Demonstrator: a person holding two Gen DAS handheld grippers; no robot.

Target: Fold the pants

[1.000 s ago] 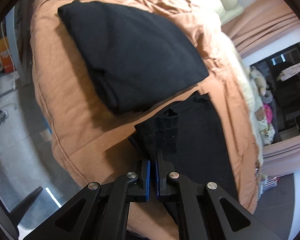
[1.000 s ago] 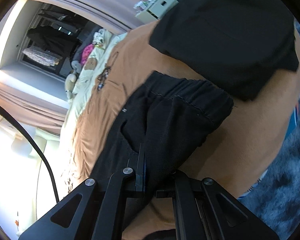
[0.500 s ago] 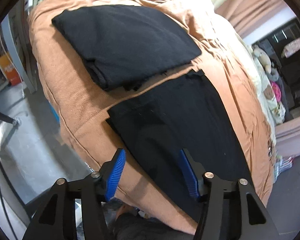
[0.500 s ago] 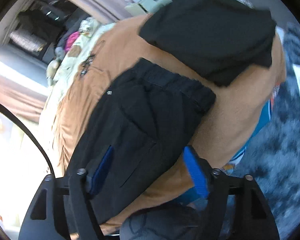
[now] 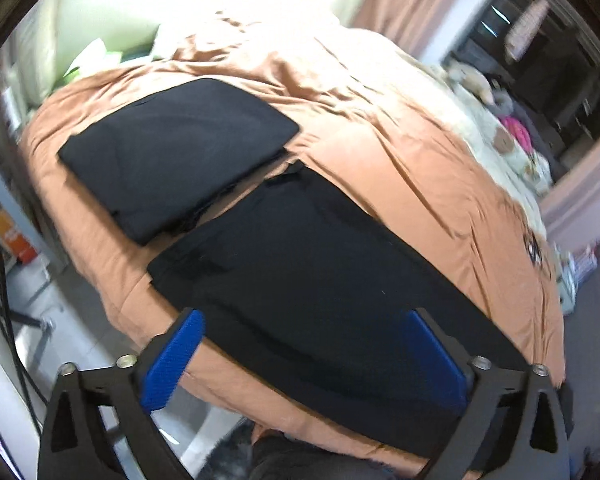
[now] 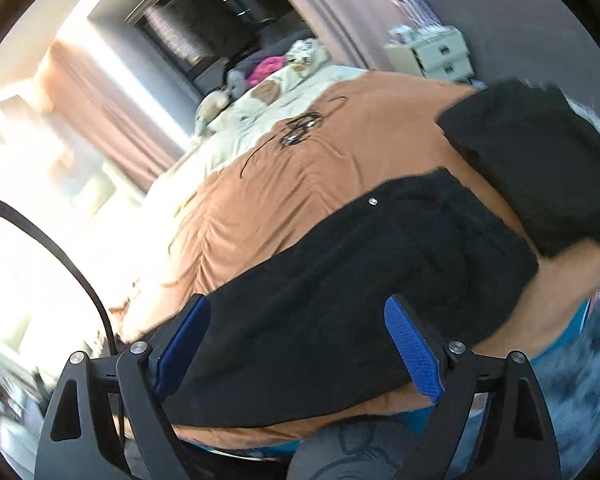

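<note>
With both tools' jaws just opened wide and empty, I judge the pants (image 5: 320,280) halved lengthwise on the bed (image 5: 400,152), crosswise folds remaining.

Motion blurs the folded black garment (image 6: 540,160), its right edge cut off by the frame.

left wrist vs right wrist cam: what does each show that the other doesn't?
Left wrist only: green bedding at the bed's far end, an orange box on the floor.
Right wrist only: a white drawer unit, a black squiggle on the cover, blue rug.
Both: the pants lying flat on the orange cover, a folded black stack beside them, and an open gripper, left and right, holding nothing.
</note>
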